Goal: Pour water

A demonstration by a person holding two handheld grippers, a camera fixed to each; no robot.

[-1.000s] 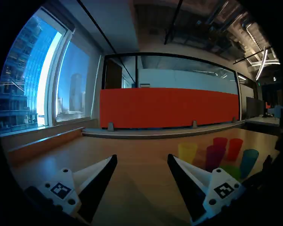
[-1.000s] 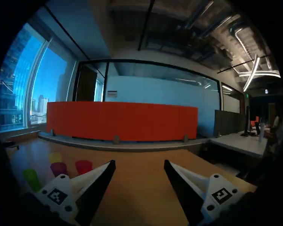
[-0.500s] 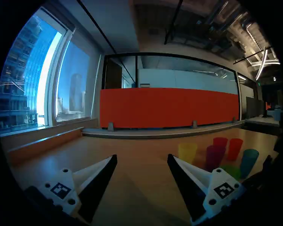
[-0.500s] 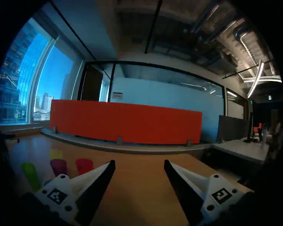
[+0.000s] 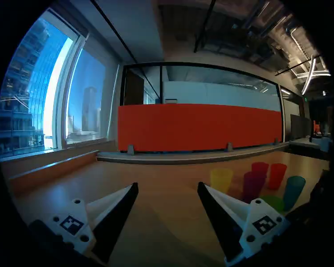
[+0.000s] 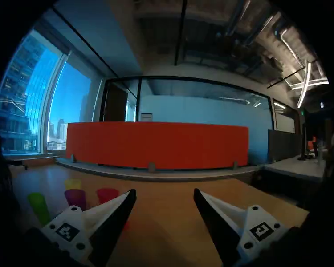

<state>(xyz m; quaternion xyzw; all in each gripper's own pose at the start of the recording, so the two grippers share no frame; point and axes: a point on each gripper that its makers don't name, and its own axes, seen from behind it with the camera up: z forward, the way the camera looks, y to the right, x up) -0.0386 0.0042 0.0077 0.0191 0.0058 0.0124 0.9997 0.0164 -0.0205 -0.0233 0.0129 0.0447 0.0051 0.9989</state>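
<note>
While both jaws hang released, I hold the left gripper (image 5: 167,186) and right gripper (image 6: 164,192) above the wooden counter (image 5: 167,171); translucent coloured plastic cups (image 5: 252,183) stand at the left's four o'clock.

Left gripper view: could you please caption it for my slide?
Open left gripper over a wooden table, coloured plastic cups clustered ahead to its right.

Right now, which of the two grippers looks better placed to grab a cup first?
Probably the right gripper: open, with the red cup just beside its fingertip. The left gripper, also open, has the yellow cup a little farther aside.
</note>
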